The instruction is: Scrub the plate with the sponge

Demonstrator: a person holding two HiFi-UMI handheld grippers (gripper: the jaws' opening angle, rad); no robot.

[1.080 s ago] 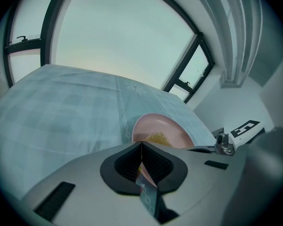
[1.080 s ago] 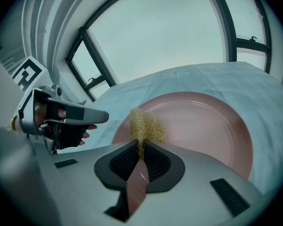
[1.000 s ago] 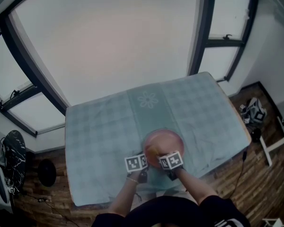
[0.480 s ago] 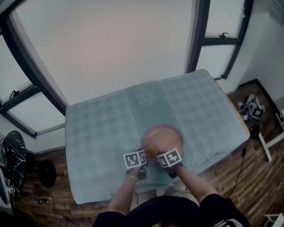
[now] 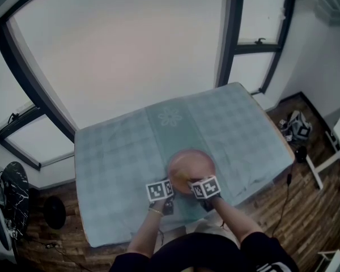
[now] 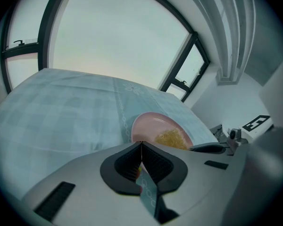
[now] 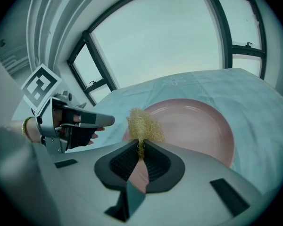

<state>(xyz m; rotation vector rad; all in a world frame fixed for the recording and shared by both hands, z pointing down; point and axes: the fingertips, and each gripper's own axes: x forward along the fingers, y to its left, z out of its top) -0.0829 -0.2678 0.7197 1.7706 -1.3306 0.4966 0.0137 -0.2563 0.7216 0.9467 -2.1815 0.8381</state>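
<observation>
The right gripper [image 7: 140, 147] has its fingers [image 7: 125, 161] clenched on a tuft of the sponge [image 7: 142, 124], a wiry golden wad that stands up just beyond the fingertips. The sponge lies against the pink plate [image 7: 193, 124], over the plate's edge nearest those fingers and toward their left; most of the plate's surface spreads out ahead and to the right of them.

The left gripper [image 6: 140, 145] has its fingers [image 6: 127, 164] pressed together, tips meeting in a thin line. The plate lies directly ahead of them with its near rim right at the tips; whether the rim is nipped between them I cannot tell. From the right fingers, the left gripper sits just to the left, pointing in at the plate's rim close by the sponge, with the person's hand [image 7: 80, 133] wrapped round its handle.

The plate rests on a bench covered by a pale checked cloth [image 5: 113, 152], at the edge nearest the person, with a flower motif in the cloth farther out beyond both pairs of fingers
</observation>
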